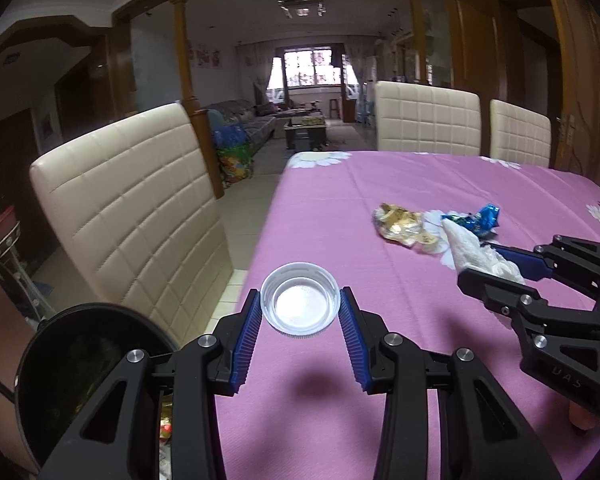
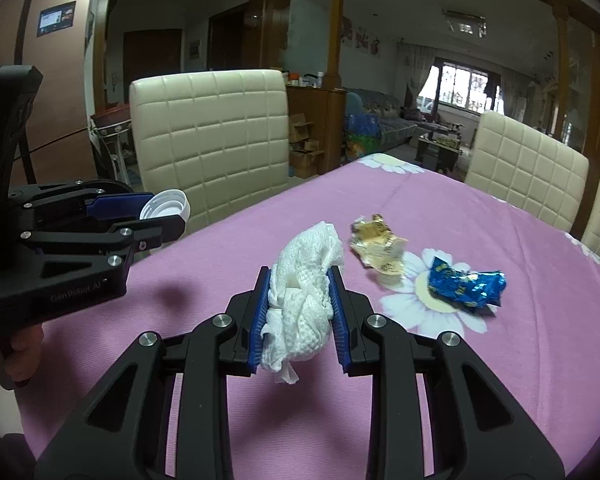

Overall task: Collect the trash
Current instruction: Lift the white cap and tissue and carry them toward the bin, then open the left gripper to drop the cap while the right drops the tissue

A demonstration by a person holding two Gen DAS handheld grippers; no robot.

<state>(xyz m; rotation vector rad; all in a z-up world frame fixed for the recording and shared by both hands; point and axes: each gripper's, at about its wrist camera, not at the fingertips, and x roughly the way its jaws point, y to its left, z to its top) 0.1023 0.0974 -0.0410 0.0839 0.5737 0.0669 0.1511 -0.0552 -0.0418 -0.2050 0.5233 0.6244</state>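
Note:
My left gripper [image 1: 299, 309] is shut on a white plastic lid [image 1: 300, 305] and holds it above the pink tablecloth's left edge; the gripper also shows in the right wrist view [image 2: 160, 216] with the lid [image 2: 166, 205]. My right gripper [image 2: 300, 300] is shut on a crumpled white paper towel [image 2: 306, 300] above the table; the towel also shows in the left wrist view [image 1: 470, 250]. A gold wrapper [image 2: 378, 250] and a blue wrapper [image 2: 466, 286] lie on the cloth just beyond it.
A black round bin [image 1: 88, 380] stands below the table's left edge, beside a cream chair [image 1: 128, 208]. More cream chairs [image 2: 528, 172] line the far side of the pink flowered table [image 1: 380, 184].

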